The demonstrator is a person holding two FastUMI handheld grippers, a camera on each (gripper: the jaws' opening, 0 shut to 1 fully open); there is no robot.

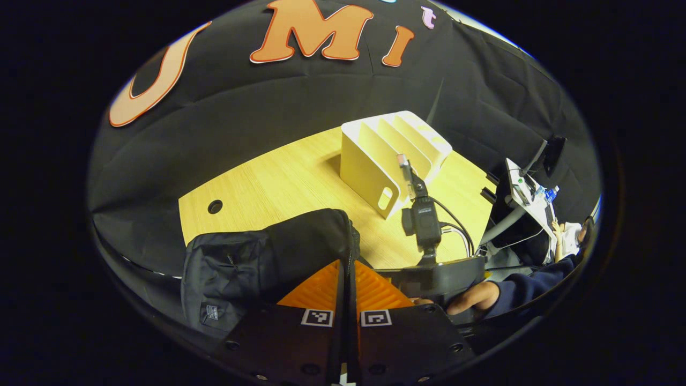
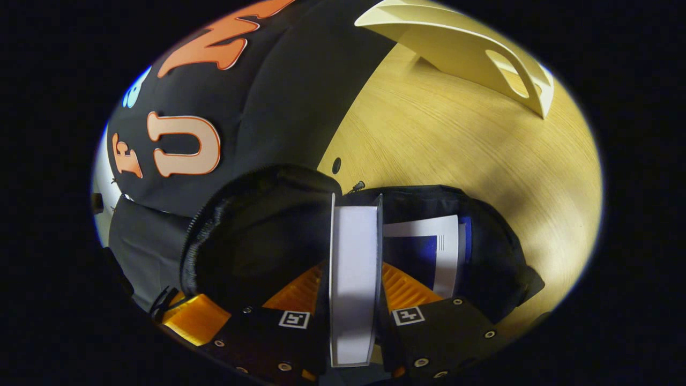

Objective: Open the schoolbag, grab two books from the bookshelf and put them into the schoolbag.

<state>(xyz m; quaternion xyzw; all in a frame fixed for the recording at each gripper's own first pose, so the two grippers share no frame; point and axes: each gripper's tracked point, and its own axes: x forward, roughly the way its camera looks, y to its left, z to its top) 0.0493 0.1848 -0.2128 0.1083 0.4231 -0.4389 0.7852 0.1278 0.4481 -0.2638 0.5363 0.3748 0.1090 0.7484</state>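
Over the open schoolbag (image 2: 257, 225), right gripper (image 2: 353, 268) clamped on a book (image 2: 352, 279), second book (image 2: 429, 252) inside, left gripper (image 1: 348, 268) fingers together at the bag's edge.

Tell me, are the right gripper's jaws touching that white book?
Touching. In the right gripper view, the right gripper has both jaws pressed against the covers of the book, holding it edge-on over the open schoolbag.

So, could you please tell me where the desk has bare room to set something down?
Bare wood lies between the schoolbag and the bookshelf, and left of the bookshelf toward the desk's cable hole. It is crowded at the bag's mouth, where the right gripper holds a book.
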